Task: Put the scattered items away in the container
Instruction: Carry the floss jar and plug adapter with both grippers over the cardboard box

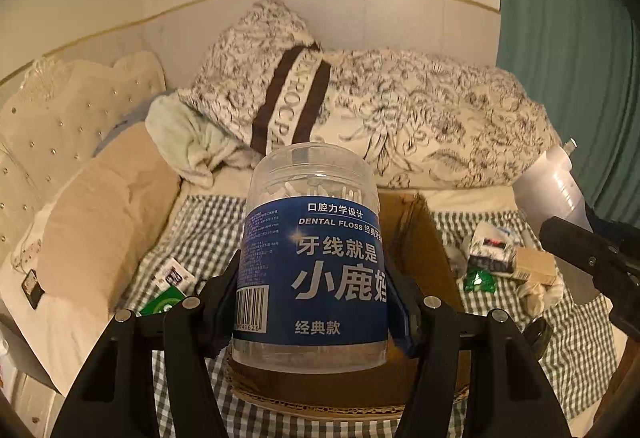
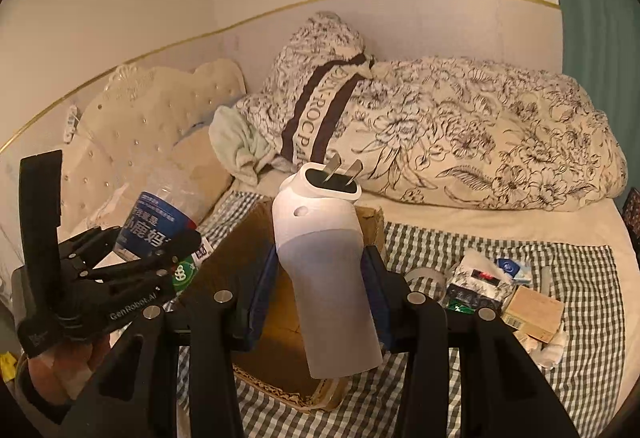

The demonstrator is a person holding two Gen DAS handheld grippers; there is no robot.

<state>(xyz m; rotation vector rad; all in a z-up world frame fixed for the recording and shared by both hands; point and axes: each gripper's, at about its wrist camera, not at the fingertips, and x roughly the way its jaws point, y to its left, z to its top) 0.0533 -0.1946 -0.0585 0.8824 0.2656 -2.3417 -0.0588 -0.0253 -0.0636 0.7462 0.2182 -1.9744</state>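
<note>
Dim, warm yellowish indoor light is filling both fisheye views; edges are curving and darkening into black corners, and things near each claw are looking slightly soft.

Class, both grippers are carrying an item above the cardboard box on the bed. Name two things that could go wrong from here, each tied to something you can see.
1. The left gripper grips the dental floss jar only low on its smooth wall; tilted, it might slip and miss the cardboard box.
2. The right gripper holds the white plug-in device close beside the jar over one narrow box; they could collide if released together.
</note>
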